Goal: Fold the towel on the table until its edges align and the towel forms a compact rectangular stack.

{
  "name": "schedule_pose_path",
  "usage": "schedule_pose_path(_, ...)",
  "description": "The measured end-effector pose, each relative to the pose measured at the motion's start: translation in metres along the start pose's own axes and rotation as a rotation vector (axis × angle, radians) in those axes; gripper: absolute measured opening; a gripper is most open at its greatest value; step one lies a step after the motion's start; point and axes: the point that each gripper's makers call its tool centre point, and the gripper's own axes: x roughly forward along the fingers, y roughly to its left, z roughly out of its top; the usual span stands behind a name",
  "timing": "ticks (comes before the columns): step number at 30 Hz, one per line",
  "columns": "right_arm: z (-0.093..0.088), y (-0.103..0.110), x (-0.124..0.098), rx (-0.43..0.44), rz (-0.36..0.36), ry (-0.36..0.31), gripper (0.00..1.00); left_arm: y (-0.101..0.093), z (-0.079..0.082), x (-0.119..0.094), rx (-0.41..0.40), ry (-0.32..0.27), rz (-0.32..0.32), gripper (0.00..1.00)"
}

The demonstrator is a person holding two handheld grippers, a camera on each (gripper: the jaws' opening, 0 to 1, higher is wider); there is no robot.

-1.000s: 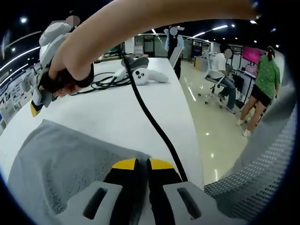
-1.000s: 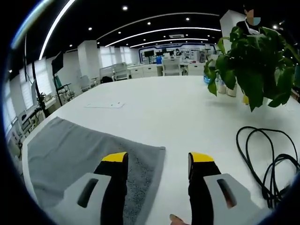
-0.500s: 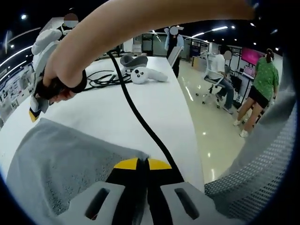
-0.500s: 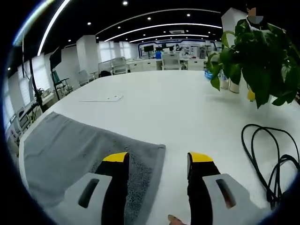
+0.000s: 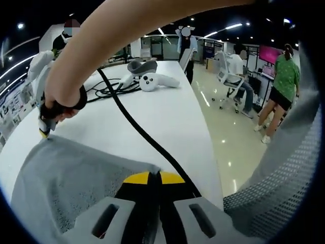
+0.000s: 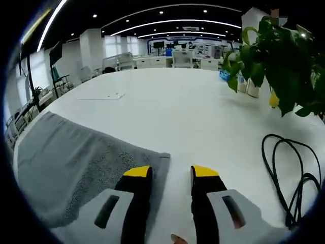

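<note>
You have one grey towel [image 5: 66, 188] on the white table [image 5: 167, 114], spread flat near the table's edge, and two grippers working on it. Your left gripper [image 5: 155, 177] has its jaws pressed together on a corner of the towel, right by the table's edge, with the black cable [image 5: 137, 133] running just past the tips. Your right gripper [image 6: 170, 171] stands with its jaws apart by a narrow gap, gripping nothing; one yellow tip lies over the towel's corner, the other over bare table (whether they touch the cloth, you cannot tell). In the left gripper view that right gripper [image 5: 44, 131] sits at the towel's far corner. One potted plant [image 6: 284, 61] and two white controllers [image 5: 152, 81] lie further along.
</note>
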Motion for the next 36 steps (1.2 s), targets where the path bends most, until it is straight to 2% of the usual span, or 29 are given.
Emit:
schedule_pose_path(4,-0.001,0.002,0.003,0.011,0.012,-0.004,0.20,0.000,0.000,0.000,0.002,-0.001,0.005,0.05)
schedule_pose_path(8,0.002,0.002,0.006,-0.011,0.016,-0.012,0.19,0.000,0.000,0.000,0.007,-0.001,0.006,0.05)
schedule_pose_path(13,0.005,0.004,0.010,0.010,0.030,-0.031,0.18,0.000,0.000,0.000,0.004,-0.001,0.004,0.05)
schedule_pose_path(17,0.005,0.010,0.012,0.027,0.063,-0.050,0.10,0.001,0.000,0.000,0.005,-0.003,0.003,0.05)
schedule_pose_path(21,0.004,0.017,0.014,-0.002,0.092,-0.036,0.00,0.001,0.000,0.000,0.002,-0.005,0.002,0.05)
schedule_pose_path(22,0.004,0.016,0.014,-0.009,0.072,-0.034,0.00,0.001,0.000,0.000,0.001,-0.006,0.003,0.05)
schedule_pose_path(25,0.004,0.015,0.015,-0.022,0.078,-0.033,0.00,0.001,0.000,0.000,-0.007,-0.007,0.005,0.05)
schedule_pose_path(27,0.004,0.014,0.014,0.002,0.089,-0.034,0.00,0.002,0.000,0.000,-0.055,-0.004,0.015,0.04)
schedule_pose_path(28,0.004,0.015,0.012,0.032,0.095,-0.035,0.00,0.002,0.000,0.001,-0.041,-0.006,0.012,0.04)
schedule_pose_path(36,0.022,0.019,0.003,0.060,0.127,-0.087,0.00,0.006,0.004,-0.005,-0.081,-0.022,-0.001,0.02)
